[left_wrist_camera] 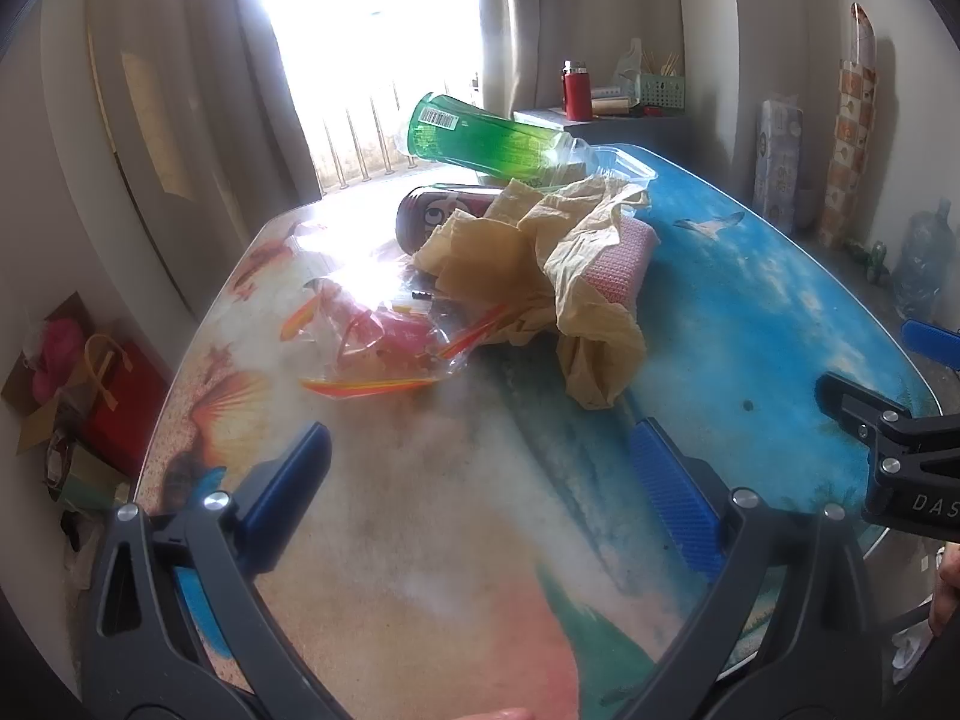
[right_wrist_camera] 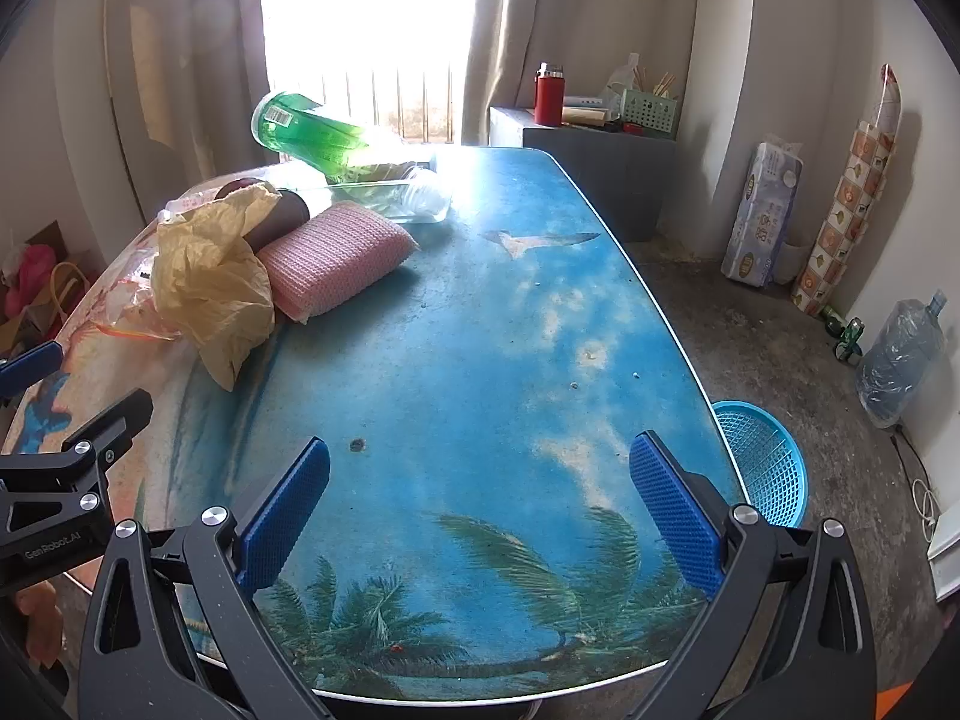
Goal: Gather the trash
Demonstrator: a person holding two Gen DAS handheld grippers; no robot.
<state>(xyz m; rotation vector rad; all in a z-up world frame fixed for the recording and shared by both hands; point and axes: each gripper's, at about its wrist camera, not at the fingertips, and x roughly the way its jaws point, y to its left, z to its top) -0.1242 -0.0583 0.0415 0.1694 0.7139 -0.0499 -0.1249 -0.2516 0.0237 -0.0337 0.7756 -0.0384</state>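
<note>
Near half of table (right_wrist_camera: 480, 360): bare, open to either gripper.
Far left corner: blocked by a heap, crumpled yellow paper (left_wrist_camera: 576, 276) over a pink sponge (right_wrist_camera: 333, 258), a clear plastic bag (left_wrist_camera: 384, 336), a dark can (left_wrist_camera: 432, 210) and a tilted green bottle (left_wrist_camera: 486, 138).
Right table edge: blue basket (right_wrist_camera: 762, 468) on the floor just beside it.
Far end: grey cabinet (right_wrist_camera: 600, 168) close behind.

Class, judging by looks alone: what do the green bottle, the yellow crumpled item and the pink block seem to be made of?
Green bottle: glossy translucent plastic, light shining through it. Yellow crumpled item: thin matte paper or film, sharply creased; hard to say which. Pink block: soft woven or knitted fabric, gridded texture, possibly a sponge.
</note>
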